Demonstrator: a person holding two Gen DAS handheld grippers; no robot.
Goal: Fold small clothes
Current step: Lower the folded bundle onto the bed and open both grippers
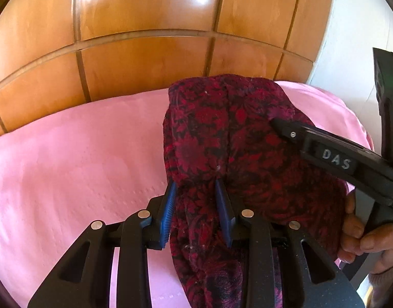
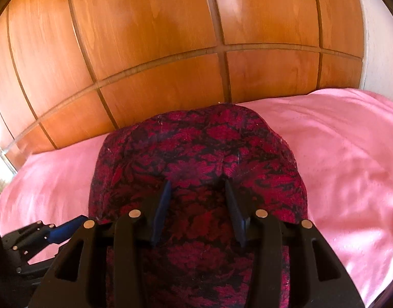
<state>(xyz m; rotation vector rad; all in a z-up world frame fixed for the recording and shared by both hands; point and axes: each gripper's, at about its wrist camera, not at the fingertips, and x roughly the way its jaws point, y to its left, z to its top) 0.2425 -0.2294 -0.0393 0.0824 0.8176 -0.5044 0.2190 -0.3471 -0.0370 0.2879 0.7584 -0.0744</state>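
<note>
Dark red floral garment [image 1: 222,138] lies bunched on the pink bed [image 1: 68,154]. Left hand-held gripper [image 1: 199,192] pinches a fold; right hand-held gripper [image 2: 196,192] straddles cloth, grip unclear. A tug could undo the fold.

Both views are bright and warm, lit by daylight. In the left wrist view two white glare patches sit high on the glossy wooden panelling [image 1: 150,20], washing out its grain. In the right wrist view the strongest light enters at the left edge, where the picture burns out to white. The pink sheet [image 2: 337,154] is evenly lit, with soft shadows. Fisheye distortion bends the panel grooves into arcs, and dark vignetting fills the corners. The right wrist view is slightly smeared; the left is sharper.
</note>
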